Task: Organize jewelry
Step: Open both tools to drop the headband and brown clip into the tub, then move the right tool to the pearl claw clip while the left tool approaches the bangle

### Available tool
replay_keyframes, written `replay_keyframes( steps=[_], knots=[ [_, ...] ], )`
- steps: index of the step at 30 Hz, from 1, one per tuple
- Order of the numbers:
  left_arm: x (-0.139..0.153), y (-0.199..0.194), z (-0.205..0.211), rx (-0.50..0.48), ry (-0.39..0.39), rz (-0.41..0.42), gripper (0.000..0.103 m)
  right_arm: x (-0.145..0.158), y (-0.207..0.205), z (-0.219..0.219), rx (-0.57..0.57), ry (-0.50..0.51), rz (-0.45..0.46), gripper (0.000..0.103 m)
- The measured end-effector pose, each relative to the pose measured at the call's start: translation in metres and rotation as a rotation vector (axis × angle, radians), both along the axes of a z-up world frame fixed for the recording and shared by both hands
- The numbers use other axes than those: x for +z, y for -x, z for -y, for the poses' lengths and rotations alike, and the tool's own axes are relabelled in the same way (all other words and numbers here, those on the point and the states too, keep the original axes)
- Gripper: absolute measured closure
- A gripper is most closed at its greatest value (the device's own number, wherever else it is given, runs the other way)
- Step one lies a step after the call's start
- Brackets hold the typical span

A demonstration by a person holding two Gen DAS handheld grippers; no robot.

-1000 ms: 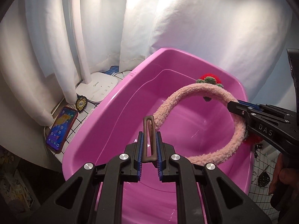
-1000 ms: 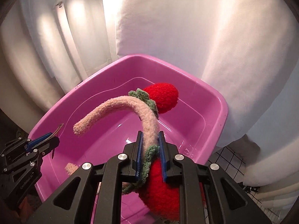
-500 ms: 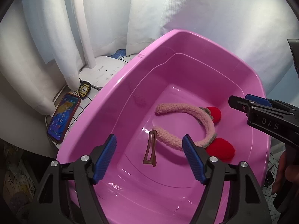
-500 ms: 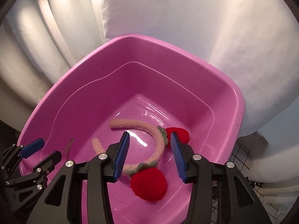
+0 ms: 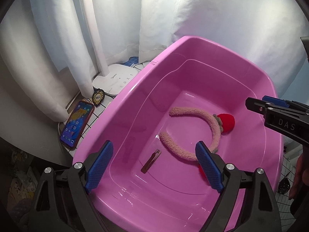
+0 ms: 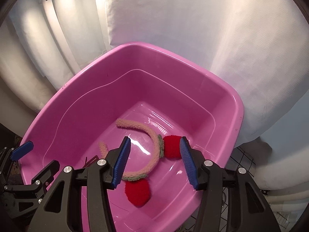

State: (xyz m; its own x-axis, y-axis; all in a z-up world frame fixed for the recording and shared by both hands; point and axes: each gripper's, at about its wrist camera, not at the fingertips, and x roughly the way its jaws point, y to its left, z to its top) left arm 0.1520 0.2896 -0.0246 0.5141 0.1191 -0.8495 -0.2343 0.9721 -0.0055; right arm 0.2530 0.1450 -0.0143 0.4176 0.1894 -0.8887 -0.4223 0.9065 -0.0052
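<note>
A: How did the fingers stand?
B: The left gripper [image 5: 153, 164] had its two blue pads spread wide, nothing between them. The right gripper [image 6: 154, 162] was parted too, and empty.
A: And the jewelry?
B: One fuzzy pink headband with two red pompoms [image 5: 214, 128] and one slim brown metal hair clip [image 5: 151, 160] lay just beside each other on the floor of the single pink plastic tub [image 5: 135, 89].
A: Outside it?
B: One smartphone in a red case [image 5: 77, 124] and one white lamp base [image 5: 115, 78], by white curtains [image 5: 222, 19].
</note>
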Motion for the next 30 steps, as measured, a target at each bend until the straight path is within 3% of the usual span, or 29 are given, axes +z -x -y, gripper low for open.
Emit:
replay_keyframes(
  steps=[10, 30],
  knots=[
    [0.013, 0.016, 0.002, 0.023, -0.01, 0.027, 0.015, 0.013, 0.016, 0.005, 0.013, -0.023, 0.026, 0.041],
    [0.047, 0.072, 0.027, 0.05, -0.013, 0.101, 0.009, 0.038, 0.08, 0.041, 0.025, -0.08, 0.086, 0.032]
  ],
)
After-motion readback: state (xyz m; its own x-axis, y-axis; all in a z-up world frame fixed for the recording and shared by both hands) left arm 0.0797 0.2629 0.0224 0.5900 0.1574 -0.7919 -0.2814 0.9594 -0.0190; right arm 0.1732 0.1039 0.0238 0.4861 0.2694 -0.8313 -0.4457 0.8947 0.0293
